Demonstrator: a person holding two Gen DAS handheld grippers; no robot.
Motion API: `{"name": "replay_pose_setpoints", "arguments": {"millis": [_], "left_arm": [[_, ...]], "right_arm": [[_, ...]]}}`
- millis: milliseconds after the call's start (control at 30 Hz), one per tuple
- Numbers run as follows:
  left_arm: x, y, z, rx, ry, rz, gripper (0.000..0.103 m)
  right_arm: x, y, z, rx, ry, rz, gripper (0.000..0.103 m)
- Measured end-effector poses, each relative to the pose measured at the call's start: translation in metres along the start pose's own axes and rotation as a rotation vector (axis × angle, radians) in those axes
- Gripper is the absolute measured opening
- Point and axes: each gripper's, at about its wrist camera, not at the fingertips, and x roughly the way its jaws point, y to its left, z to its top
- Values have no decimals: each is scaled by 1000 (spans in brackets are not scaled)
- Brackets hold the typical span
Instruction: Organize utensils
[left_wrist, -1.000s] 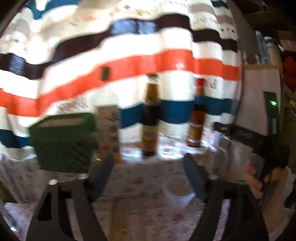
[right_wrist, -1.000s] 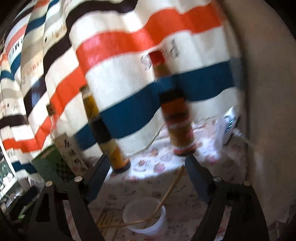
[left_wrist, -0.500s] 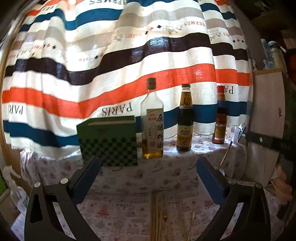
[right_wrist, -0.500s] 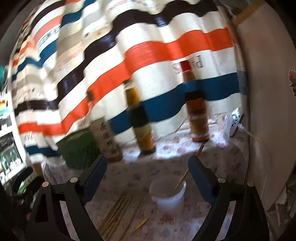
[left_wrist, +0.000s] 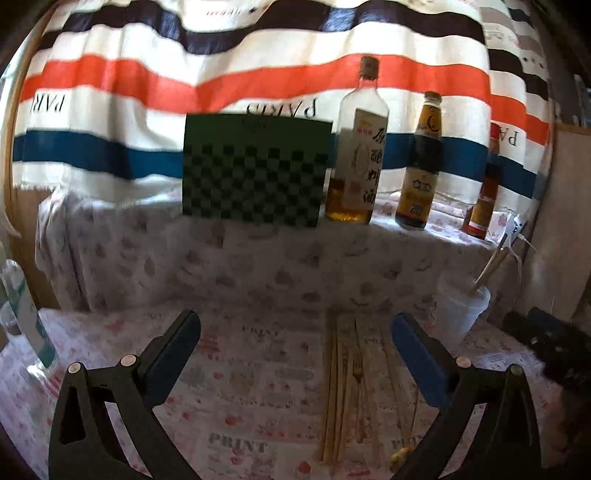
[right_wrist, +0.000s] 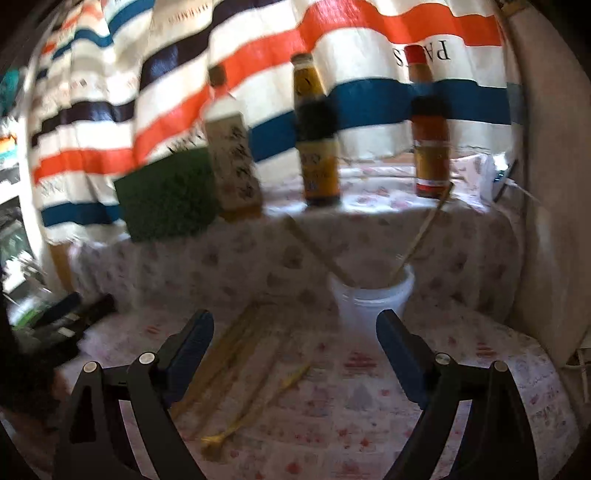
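Observation:
Several wooden chopsticks lie in a loose bundle on the printed tablecloth, with a small fork among them. My left gripper hangs open above the cloth; the bundle lies just inside its right finger. A white plastic cup to the right holds a leaning chopstick. In the right wrist view the cup holds two chopsticks and stands just beyond my open right gripper. The bundle and a yellow-ended utensil lie below it. Neither gripper holds anything.
A raised ledge at the back carries a green checkered box and three sauce bottles, in front of a striped cloth. A pale panel closes the right side. A clear bottle stands at the far left.
Both grippers have sunk toward the table, and the chopstick bundle has come into fuller view. The left jaws have spread wider. The cup has slid to the right in the left wrist view.

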Motion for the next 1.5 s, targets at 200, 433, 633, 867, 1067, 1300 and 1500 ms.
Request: {"name": "replay_pose_setpoints", "arguments": {"millis": [200,433,633,867,1067,1300,1500], "left_arm": [[26,-2,-10,31,125,66,103],[63,2,-29,-15,365,-67,86],[71,-9,-41,41,458,-5,78],[76,-16,-49,72,532,-5,67],[72,-23,-50,82,565,-74,33],[71,-34,-56,109,620,-96,13],[68,-41,-58,143,627,-128,3]], "right_arm": [[22,-10,-8,40,80,-31,91],[31,-16,-11,51,117,-70,91],[39,-18,-14,67,155,-72,91],[54,-4,-25,11,225,-82,91],[55,1,-28,-30,226,-111,91],[52,1,-27,-27,229,-102,91],[53,5,-29,-65,228,-126,91]]}}
